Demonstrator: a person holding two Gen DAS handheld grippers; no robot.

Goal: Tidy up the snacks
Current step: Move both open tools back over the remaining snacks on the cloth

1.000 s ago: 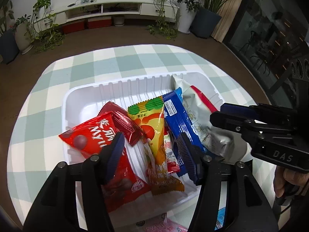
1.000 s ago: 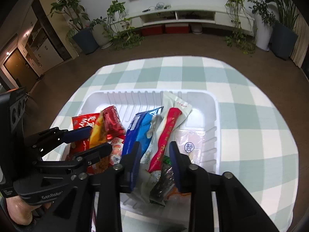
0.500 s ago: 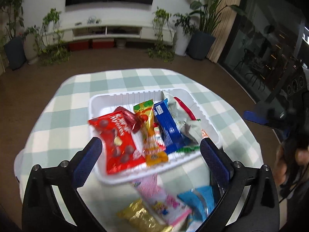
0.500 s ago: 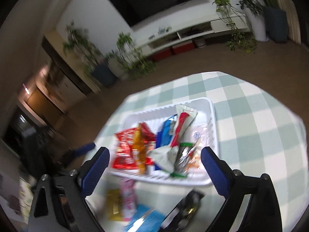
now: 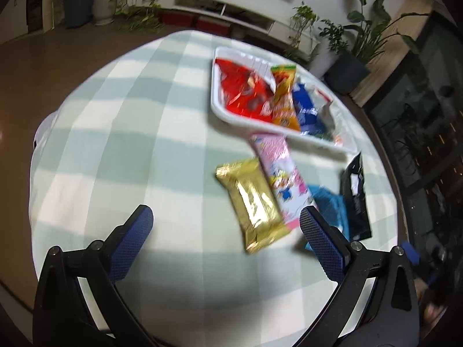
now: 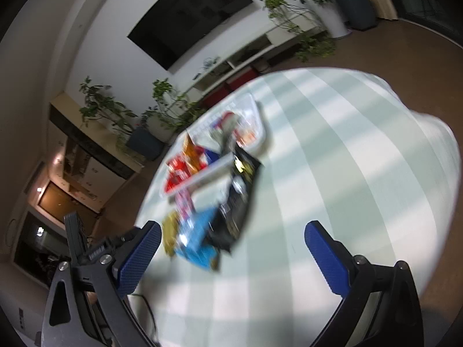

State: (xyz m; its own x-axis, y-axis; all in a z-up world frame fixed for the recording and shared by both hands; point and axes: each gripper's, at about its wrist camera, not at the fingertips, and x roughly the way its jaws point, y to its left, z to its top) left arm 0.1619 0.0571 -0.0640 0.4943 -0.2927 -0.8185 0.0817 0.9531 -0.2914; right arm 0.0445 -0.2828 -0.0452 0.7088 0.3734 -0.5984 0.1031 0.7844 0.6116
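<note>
A white tray [image 5: 231, 117] at the far side of the checked table holds a red packet [image 5: 243, 92], an orange packet [image 5: 285, 98], a blue packet [image 5: 306, 110] and others. On the cloth in front of it lie a pink packet [image 5: 282, 173], a gold packet [image 5: 254, 202], a cyan packet [image 5: 330, 205] and a black packet [image 5: 356, 196]. My left gripper [image 5: 225, 212] hovers open over the cloth, just short of the gold packet. My right gripper [image 6: 233, 227] is opening, empty, near the black packet [image 6: 240, 199] and cyan packet [image 6: 196, 243]. The tray [image 6: 202, 179] lies beyond.
The round table with the green-and-white cloth [image 5: 130, 133] drops off to brown floor on all sides. Bare cloth [image 6: 347, 173] spreads to the right of the packets. Potted plants [image 5: 347, 66] and a low white cabinet [image 5: 220, 8] stand far behind.
Both grippers drew back from the tray and went from partly closed to wide open. Both views rolled, and the loose packets on the cloth came into sight.
</note>
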